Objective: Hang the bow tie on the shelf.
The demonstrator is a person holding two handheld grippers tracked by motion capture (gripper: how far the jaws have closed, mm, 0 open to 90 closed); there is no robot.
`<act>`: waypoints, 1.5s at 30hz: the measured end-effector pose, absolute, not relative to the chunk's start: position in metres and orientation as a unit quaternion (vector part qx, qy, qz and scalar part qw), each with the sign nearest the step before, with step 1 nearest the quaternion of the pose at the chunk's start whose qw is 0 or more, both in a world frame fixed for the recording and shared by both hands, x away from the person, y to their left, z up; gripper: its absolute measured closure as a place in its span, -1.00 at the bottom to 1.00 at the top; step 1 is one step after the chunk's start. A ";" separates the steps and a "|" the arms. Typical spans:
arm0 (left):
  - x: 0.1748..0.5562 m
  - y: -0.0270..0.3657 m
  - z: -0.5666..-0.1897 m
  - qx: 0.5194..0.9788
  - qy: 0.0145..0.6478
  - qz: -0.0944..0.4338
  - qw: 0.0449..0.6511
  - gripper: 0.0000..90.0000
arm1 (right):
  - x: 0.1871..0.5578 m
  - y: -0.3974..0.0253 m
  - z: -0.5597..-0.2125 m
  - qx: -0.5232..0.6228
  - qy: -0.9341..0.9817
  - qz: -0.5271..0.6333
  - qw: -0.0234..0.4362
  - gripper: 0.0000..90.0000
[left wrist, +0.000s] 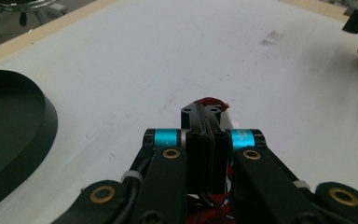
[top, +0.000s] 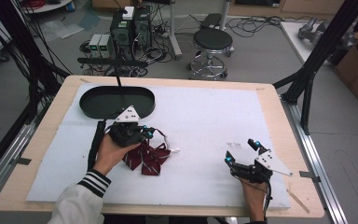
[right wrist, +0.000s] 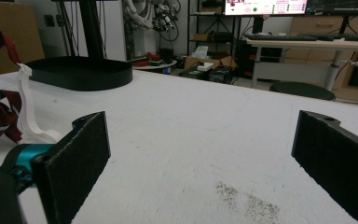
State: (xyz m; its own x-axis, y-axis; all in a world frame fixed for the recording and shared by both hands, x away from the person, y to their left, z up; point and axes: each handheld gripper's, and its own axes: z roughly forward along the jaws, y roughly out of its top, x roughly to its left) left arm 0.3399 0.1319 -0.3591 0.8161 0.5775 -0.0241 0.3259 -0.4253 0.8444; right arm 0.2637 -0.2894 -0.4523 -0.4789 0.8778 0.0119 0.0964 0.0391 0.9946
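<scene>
Beside black tray | left claw clamps bow tie | right claw apart

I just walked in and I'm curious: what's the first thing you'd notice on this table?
The dark red striped bow tie stands out on the white mat, left of the middle, pinched in the left gripper. Behind it, at the far left, sits a black oval tray. The right gripper rests wide open near the front right.

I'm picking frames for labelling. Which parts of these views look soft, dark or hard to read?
High view: evenly lit, bow tie readable. Left gripper view: black jaws near the lens hide most of it. Right gripper view: close jaws soft, monitor glaring.
</scene>
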 end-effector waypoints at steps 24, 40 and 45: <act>0.344 0.170 -0.317 0.772 0.282 0.206 0.532 0.97 | 0.264 -0.289 -0.452 0.381 0.639 0.576 0.339 -0.93; 0.367 0.185 -0.301 0.752 0.288 0.243 0.541 0.97 | 0.264 -0.288 -0.452 0.380 0.641 0.574 0.340 -0.93; 0.379 0.195 -0.297 0.740 0.298 0.252 0.548 0.97 | 0.264 -0.288 -0.452 0.382 0.639 0.575 0.338 -0.93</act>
